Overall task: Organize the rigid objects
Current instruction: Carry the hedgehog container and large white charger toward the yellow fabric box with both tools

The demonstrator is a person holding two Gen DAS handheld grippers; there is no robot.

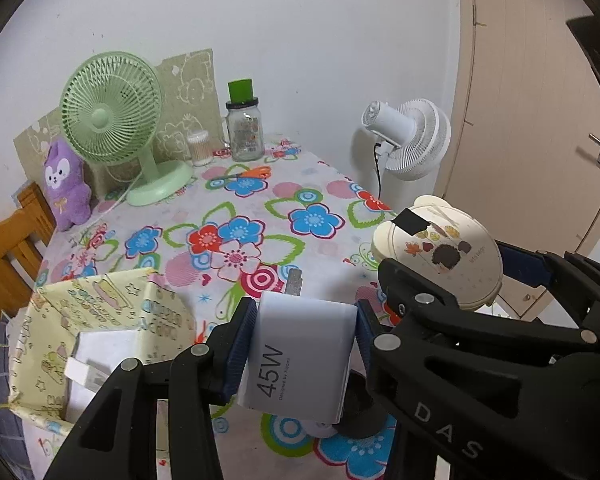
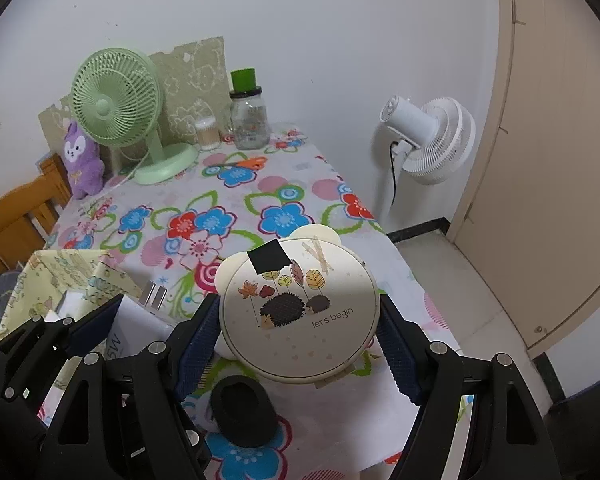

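The tabletop (image 2: 300, 184) under its flowered cloth fills most of the room in front of me, with a green desk fan (image 1: 112, 112) and a glass jar (image 1: 246, 130) at the far edge and a white floor fan (image 2: 432, 140) standing beyond the corner.

At the near left sits a pale yellow patterned box (image 1: 100, 300), open at the top, with something white already lying in it. That looks like the place the things are meant to go.

The right tool (image 2: 300, 332) has its pads against both sides of a round cream case (image 2: 300, 312) printed with hedgehogs, held flat, face up, clear of the cloth. The jaws stand fairly wide around it.

The left tool (image 1: 304, 336) is clamped narrow on a white charger (image 1: 300, 356), its long axis running away from the hand, the metal prongs pointing toward the far side of the tabletop.

The box lies down and to the left of the charger, just beside the left tool, while the round case hangs well off to the right. I'd judge the left hand the nearer one, so the charger should go in first with a short swing leftward.

A small black ring-shaped pad (image 2: 244, 416) lies on the cloth beneath the case.
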